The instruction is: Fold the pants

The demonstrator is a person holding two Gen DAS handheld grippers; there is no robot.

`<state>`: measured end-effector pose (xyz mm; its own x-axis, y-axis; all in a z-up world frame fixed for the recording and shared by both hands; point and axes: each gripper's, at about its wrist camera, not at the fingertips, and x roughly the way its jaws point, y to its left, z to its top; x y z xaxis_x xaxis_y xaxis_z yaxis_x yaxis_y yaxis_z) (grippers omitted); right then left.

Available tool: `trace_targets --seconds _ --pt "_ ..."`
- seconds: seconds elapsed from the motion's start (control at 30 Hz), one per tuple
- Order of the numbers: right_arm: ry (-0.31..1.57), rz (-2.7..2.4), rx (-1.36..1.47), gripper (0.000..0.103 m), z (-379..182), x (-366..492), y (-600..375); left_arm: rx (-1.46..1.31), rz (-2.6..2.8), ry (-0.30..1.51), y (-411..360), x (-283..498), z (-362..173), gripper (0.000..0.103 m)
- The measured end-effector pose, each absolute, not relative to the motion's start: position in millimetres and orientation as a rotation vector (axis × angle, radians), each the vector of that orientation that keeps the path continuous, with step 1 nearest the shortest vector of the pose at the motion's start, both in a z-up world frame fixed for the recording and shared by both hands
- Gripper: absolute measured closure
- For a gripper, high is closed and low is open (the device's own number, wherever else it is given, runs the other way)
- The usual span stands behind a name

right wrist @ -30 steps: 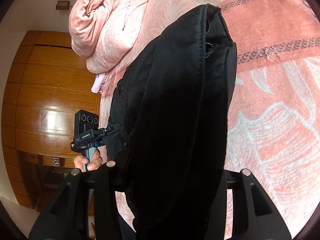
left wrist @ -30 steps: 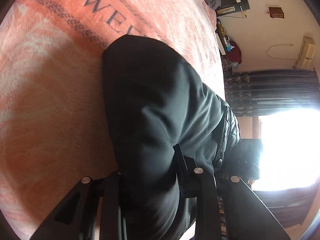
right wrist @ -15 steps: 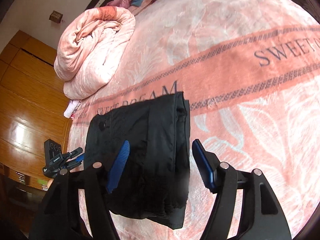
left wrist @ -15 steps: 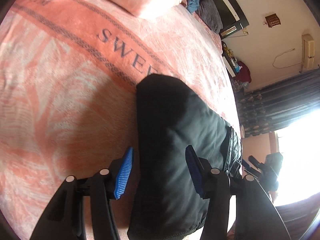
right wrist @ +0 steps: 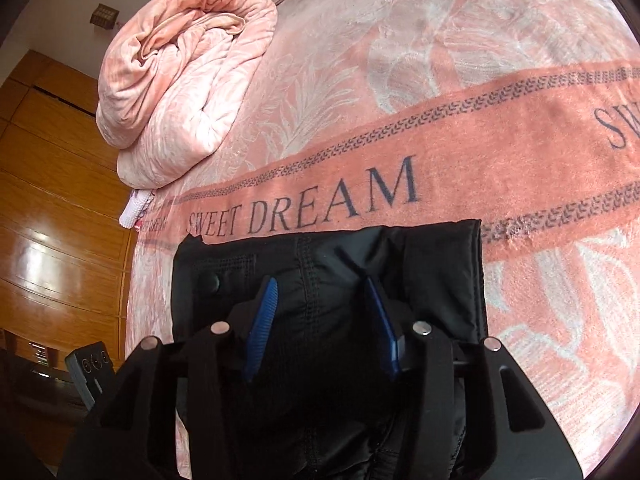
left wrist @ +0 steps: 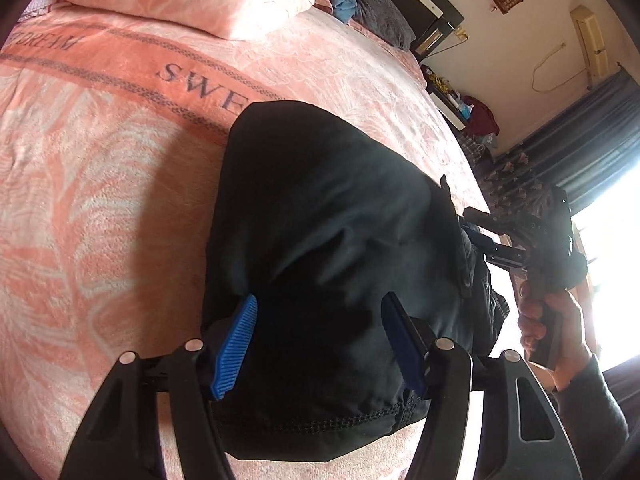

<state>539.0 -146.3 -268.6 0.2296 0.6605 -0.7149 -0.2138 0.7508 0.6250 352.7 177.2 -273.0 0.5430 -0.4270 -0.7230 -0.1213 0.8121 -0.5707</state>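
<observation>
The black pants [left wrist: 328, 240] lie folded into a compact bundle on the pink "SWEET DREAM" blanket [left wrist: 100, 160]. My left gripper [left wrist: 320, 316] is open, its blue pads spread over the near end of the bundle. In the right wrist view the pants [right wrist: 436, 272] show a seam and a button on the left, and my right gripper [right wrist: 320, 300] is open just above the fabric. The right gripper also shows in the left wrist view [left wrist: 532, 248], held by a hand at the far side of the pants.
A rolled pink quilt [right wrist: 180, 80] lies at the far left of the bed. Wooden wardrobe doors [right wrist: 52, 200] stand beyond the bed's edge. Pillows and clothes [left wrist: 360, 4] sit by the headboard. A bright window with dark curtains [left wrist: 592, 152] is on the right.
Both grippers let go of the pants and opened. The pants went from hanging in the jaws to lying folded on the blanket. Both grippers then moved closer over the bundle.
</observation>
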Motion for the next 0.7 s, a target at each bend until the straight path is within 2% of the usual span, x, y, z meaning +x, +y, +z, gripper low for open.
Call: trace_targets --seconds 0.1,0.13,0.17,0.3,0.4,0.53,0.7 --pt "1.13 0.697 0.482 0.052 -247.4 496.1 -165.1 -0.645 -0.18 0.935 186.0 338.3 -265.3 0.033" --pt "1.118 0.7 0.471 0.052 -245.3 478.8 -170.2 -0.649 -0.178 0.924 186.5 333.7 -264.0 0.025" --pt "1.116 0.705 0.472 0.052 -247.1 463.4 -174.5 -0.65 -0.181 0.922 185.3 330.3 -264.4 0.022" --pt "1.153 0.666 0.495 0.054 -275.5 430.5 -187.4 -0.599 -0.177 0.998 171.0 333.1 -278.1 0.021" --pt "1.189 0.649 0.524 0.058 -291.8 431.6 -186.8 -0.579 -0.162 1.01 167.1 335.1 -281.4 0.015" --pt "1.121 0.638 0.592 0.051 -268.2 420.9 -199.0 -0.626 -0.146 1.014 173.3 328.8 -277.0 0.014" --pt "1.139 0.576 0.544 0.052 -274.2 409.0 -204.5 -0.604 -0.123 1.052 172.0 321.9 -285.7 0.009"
